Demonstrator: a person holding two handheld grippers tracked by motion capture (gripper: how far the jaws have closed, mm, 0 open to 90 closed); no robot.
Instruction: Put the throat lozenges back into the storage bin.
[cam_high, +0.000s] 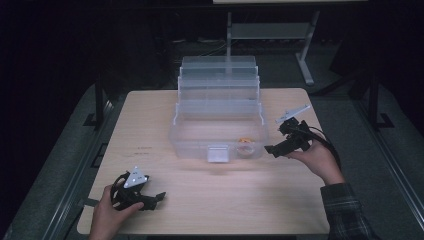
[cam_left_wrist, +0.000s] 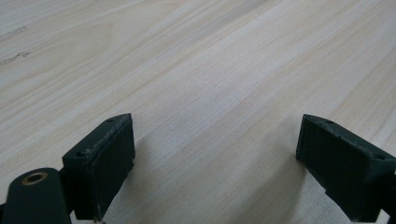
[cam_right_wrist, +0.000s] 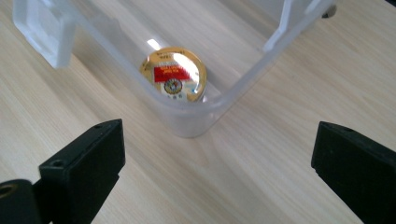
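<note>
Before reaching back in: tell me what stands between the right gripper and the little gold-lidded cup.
The clear box's near corner wall stands between the open right gripper and the gold-lidded cup, which sits inside that corner. The box is open on top.

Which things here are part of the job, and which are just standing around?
In the job:
- clear tiered box, open
- small round gold-lidded tin in its front corner
- right tongs, open, beside that corner

Not in it:
- left tongs, open over the bare table
- metal stand behind
</note>
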